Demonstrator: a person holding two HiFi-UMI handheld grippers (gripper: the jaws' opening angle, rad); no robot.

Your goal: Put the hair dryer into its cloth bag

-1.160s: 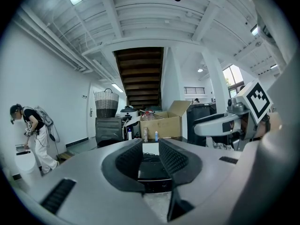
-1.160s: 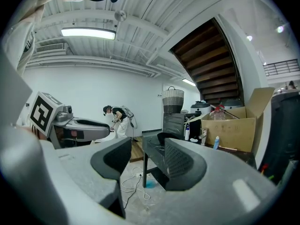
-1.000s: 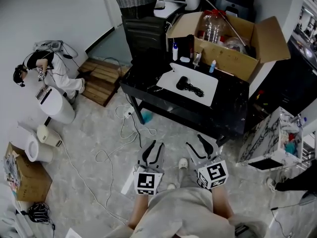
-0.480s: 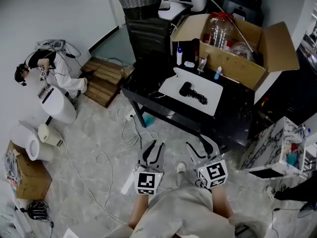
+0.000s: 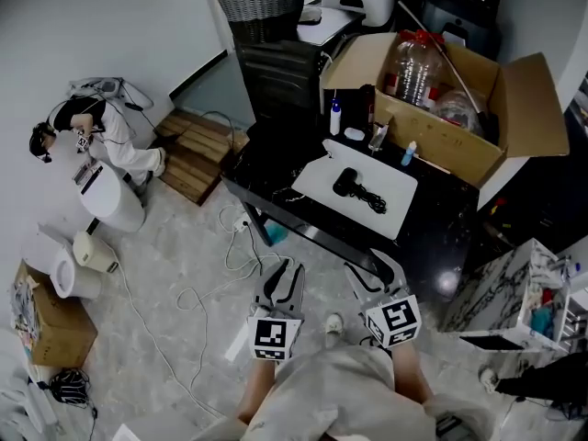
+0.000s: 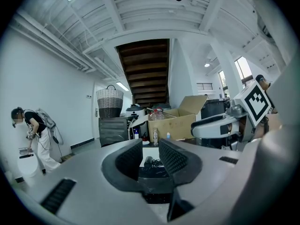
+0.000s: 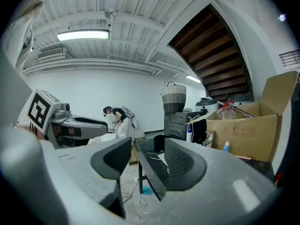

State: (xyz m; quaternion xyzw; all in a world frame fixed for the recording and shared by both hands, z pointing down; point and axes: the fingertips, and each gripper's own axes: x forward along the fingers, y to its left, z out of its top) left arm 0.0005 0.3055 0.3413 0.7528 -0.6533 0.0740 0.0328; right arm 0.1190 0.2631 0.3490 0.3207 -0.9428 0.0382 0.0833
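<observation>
Hair dryer point(image 5: 347, 184) is well apart from both grippers right now, lying up on the table. Starting close in: the left gripper point(image 5: 287, 269) and right gripper point(image 5: 369, 266) are side by side low in the head view, over the marbled floor, both pointing toward the table. The left gripper view has its jaws a moderate way apart with nothing pinched, you just look through the gap at the dryer far off. Same deal in the right gripper view: jaws partly spread, nothing between the pads, only the table edge and floor behind them.

Next out, loose white cables point(image 5: 230, 269) snake across the floor just ahead of the left gripper. Then comes the black table point(image 5: 432, 219). On it lies the flat white cloth bag point(image 5: 317, 177), and the black dryer rests on top of it with its cord bunched beside it. Behind the bag are a couple of small bottles point(image 5: 335, 118) and an open cardboard box point(image 5: 514, 99) holding a big clear plastic bottle point(image 5: 409, 58). Way off on the left, a person point(image 5: 92, 127) is bent over a white bin.
</observation>
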